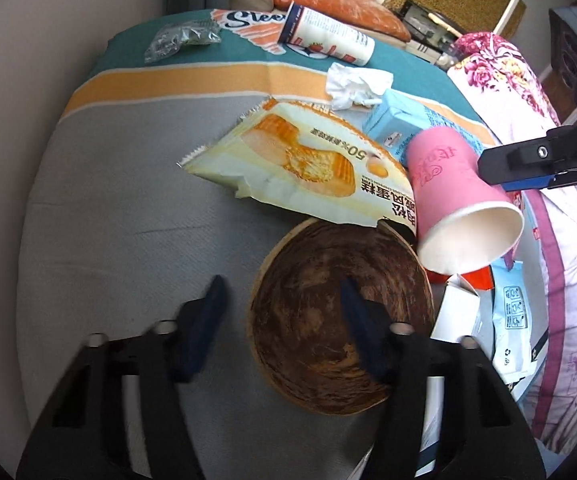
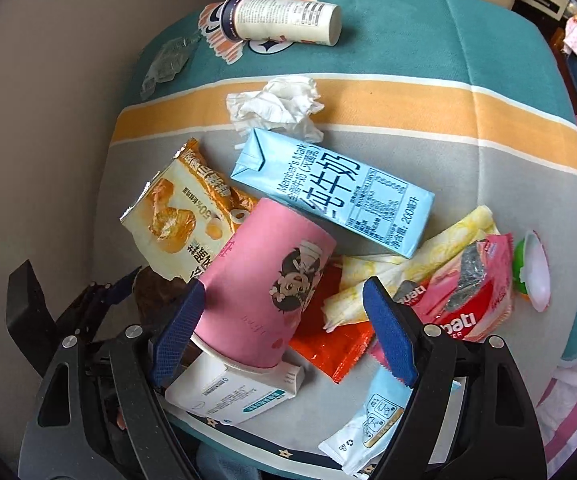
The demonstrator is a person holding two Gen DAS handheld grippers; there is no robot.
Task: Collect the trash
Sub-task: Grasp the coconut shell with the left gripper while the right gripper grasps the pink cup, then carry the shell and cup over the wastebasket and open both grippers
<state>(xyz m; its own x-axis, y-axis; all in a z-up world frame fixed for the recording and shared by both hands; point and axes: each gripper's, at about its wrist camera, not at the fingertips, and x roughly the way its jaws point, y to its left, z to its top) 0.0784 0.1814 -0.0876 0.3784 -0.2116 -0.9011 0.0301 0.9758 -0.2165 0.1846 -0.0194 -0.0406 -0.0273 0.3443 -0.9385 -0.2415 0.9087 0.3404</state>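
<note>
A round brown bowl [image 1: 328, 344] stands on the grey cushion [image 1: 128, 240]. My left gripper [image 1: 284, 312] straddles its rim: the right finger is inside the bowl, the left finger [image 1: 208, 312] outside with a gap to the wall. A pink paper cup [image 2: 268, 288] lies tilted on a white box [image 2: 232, 392], between the fingers of my right gripper [image 2: 284, 320]. The left pad [image 2: 180, 320] sits at the cup's side and the right pad stands apart from it. That cup [image 1: 460, 200] and the right gripper's finger [image 1: 504, 164] also show in the left wrist view.
Trash covers the cushion: yellow cake wrapper [image 2: 176, 220], blue milk carton [image 2: 328, 196], crumpled tissue [image 2: 276, 108], white bottle [image 2: 284, 14], clear plastic wrapper [image 1: 180, 40], orange wrapper [image 2: 328, 348], red-pink wafer wrapper [image 2: 460, 300], pale blue wipe packet [image 2: 368, 420], green jelly cup [image 2: 528, 268]. Floral fabric [image 1: 528, 100] lies to the right.
</note>
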